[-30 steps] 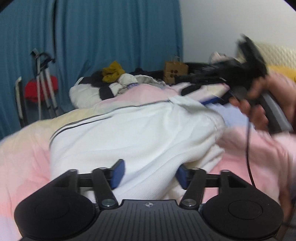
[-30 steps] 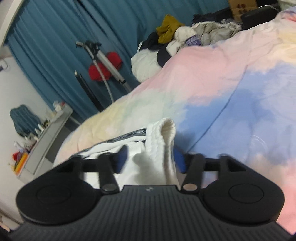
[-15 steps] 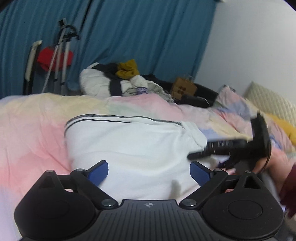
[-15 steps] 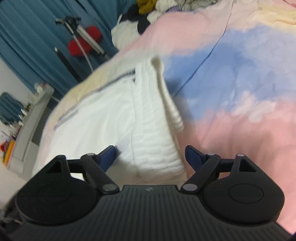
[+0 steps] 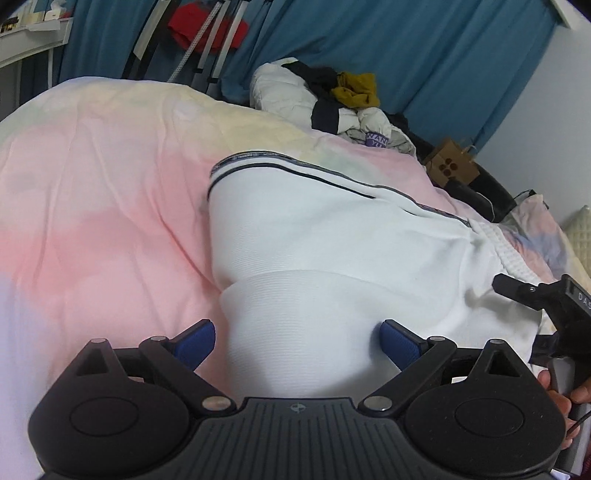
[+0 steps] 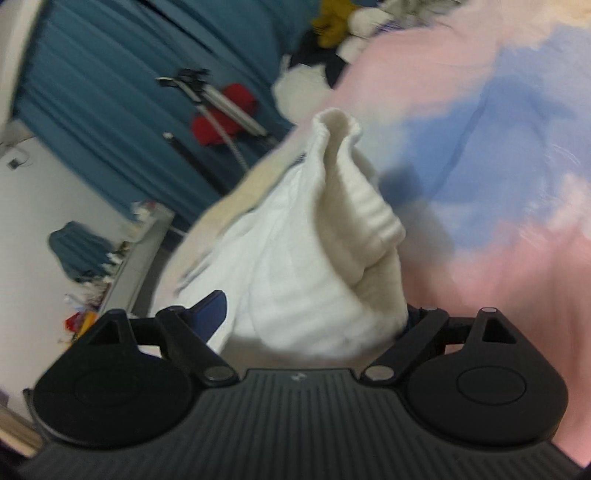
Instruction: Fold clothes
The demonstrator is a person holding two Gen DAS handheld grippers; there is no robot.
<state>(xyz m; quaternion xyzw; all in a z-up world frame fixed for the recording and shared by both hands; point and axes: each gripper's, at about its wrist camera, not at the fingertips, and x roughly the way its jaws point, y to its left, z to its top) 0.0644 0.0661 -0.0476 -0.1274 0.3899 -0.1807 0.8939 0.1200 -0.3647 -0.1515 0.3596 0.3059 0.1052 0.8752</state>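
Observation:
A white garment [image 5: 332,240] with a dark stripe along its far edge lies on the pastel bedspread [image 5: 92,184]. My left gripper [image 5: 297,341] is open, its blue pads on either side of the garment's near folded edge. My right gripper [image 6: 314,317] stands half open around the garment's ribbed waistband [image 6: 354,206], which rises in a bunch between the pads; the view is blurred. The right gripper also shows at the right edge of the left wrist view [image 5: 546,299].
A heap of other clothes [image 5: 332,96] lies at the far end of the bed. A cardboard box [image 5: 452,168] sits beyond it. A tripod with a red object [image 5: 207,29] stands by the blue curtain. A white shelf [image 6: 136,258] is at the left.
Both grippers opened from their earlier grip. The left has moved down onto the garment's near edge. The right's jaws have narrowed around the waistband, which now stands bunched up.

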